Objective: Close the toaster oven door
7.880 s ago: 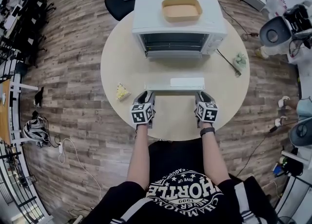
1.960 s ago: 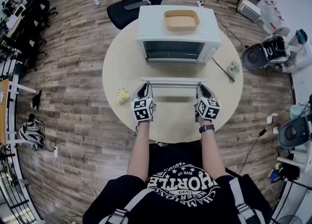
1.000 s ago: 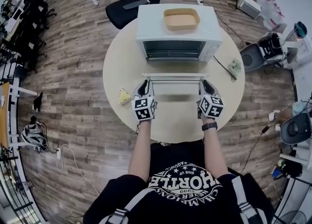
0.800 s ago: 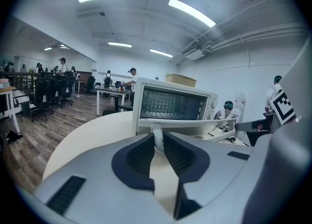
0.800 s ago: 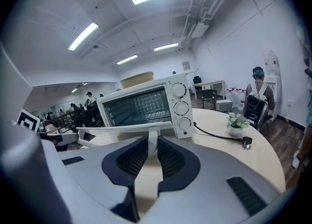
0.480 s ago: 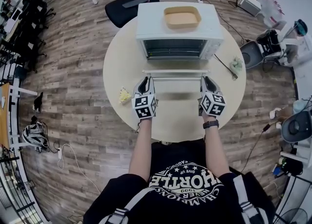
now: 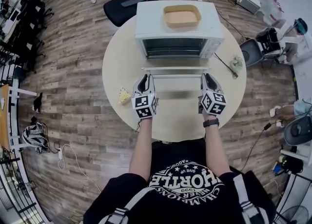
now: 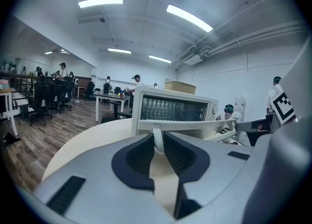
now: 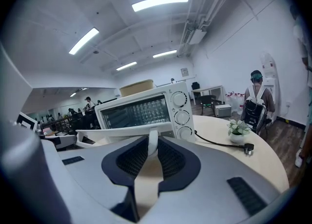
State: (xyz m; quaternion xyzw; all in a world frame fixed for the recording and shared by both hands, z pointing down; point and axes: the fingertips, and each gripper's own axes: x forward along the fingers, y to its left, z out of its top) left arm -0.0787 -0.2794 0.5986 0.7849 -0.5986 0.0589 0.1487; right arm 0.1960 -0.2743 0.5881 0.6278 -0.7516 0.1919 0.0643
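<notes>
Head view, round table (image 7: pixel 175 118), plank floor (image 7: pixel 68 71), left tongs (image 7: pixel 144 77), right tongs (image 7: pixel 206 77) both clamping handle (image 7: pixel 175 68)

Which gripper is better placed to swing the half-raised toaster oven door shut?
Neither clearly: the left gripper and right gripper each clamp one end of the door handle, level with each other, with the door half raised. Probably both should push together.

- The left gripper (image 8: pixel 158 139) has its jaws pressed onto the left post of the white door handle (image 8: pixel 195 126).
- Just behind stands the white toaster oven (image 8: pixel 173 109), with a tan tray (image 8: pixel 180 87) on top.
- Both rest on a round cream table (image 8: pixel 87 140).
</notes>
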